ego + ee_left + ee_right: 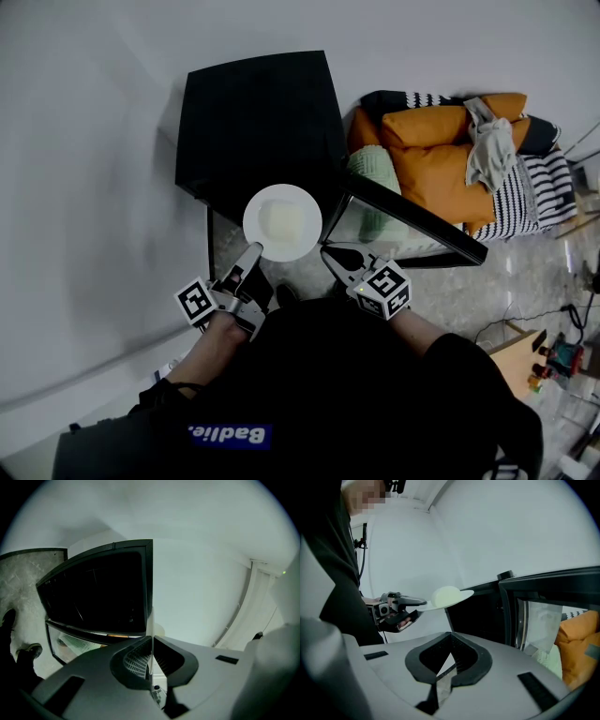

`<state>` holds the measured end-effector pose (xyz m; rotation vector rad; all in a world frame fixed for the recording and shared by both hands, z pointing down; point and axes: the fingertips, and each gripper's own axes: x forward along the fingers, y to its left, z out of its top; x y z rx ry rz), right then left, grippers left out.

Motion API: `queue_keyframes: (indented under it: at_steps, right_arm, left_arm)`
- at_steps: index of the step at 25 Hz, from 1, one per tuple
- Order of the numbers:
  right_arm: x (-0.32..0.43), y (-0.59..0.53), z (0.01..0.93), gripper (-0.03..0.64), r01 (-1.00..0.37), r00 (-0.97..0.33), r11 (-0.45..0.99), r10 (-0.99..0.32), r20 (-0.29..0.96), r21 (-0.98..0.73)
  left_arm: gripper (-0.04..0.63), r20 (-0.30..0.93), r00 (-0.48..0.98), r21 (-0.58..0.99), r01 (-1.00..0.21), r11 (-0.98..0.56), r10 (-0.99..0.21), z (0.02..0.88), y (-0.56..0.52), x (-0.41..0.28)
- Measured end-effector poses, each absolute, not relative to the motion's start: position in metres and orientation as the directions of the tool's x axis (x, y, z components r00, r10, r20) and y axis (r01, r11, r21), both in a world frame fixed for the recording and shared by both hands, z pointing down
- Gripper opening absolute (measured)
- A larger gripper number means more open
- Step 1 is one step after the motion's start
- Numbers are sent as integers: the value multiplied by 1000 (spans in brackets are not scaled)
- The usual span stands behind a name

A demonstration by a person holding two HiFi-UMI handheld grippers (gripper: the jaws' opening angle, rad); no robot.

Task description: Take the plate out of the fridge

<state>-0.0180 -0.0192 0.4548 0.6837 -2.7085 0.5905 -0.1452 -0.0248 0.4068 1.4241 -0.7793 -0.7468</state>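
A plain white wall [84,187] fills the left side, and pale stone floor [469,291] shows at the right. The left claw [254,249] is clamped on the near rim of the white plate [253,217]. The plate is outside the fridge, held level in the air just ahead of that claw's tips, with a pale lump of food [284,221] on it. Beyond the plate stands the low black fridge [258,122]. Just right of the left claw, the right claw [331,254] has its jaws together with nothing between them, near the plate's rim. Ahead and to the right of that claw the fridge's glass door [422,222] stands open. Further right lie orange cushions [441,159].
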Motion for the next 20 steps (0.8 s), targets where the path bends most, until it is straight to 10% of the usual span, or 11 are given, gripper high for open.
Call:
queue_keyframes:
  at_steps: [20]
  right_arm:
    - [-22, -36, 416, 8, -464, -880, 842, -405, 247, -275]
  left_arm:
    - [19, 11, 552, 1000, -21, -1, -834, 393, -36, -144]
